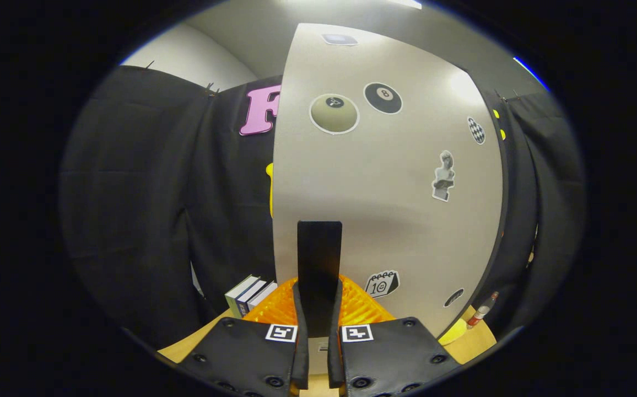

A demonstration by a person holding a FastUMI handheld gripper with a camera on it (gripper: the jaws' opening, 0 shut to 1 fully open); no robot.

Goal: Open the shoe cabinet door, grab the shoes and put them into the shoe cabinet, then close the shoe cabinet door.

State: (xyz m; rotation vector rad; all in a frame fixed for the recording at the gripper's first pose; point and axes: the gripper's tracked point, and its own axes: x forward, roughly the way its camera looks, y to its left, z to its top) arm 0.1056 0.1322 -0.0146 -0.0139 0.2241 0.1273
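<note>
The shoe cabinet door [401,182] is a pale panel with several stickers on it, standing upright just ahead of me. A black vertical handle [319,253] runs up its lower part. My gripper [318,331] is shut on this handle, with one black finger [299,325] pressed on each side of its lower end. An orange ribbed surface [362,306] spreads out behind the fingers at the foot of the door; I cannot tell what it is. The door hides the cabinet's inside.
A few books [249,295] stand on the wooden table [186,344] left of the door. At the door's right foot lie a small red-and-white bottle [481,314] and a yellow object [453,331]. Black cloth hangs behind.
</note>
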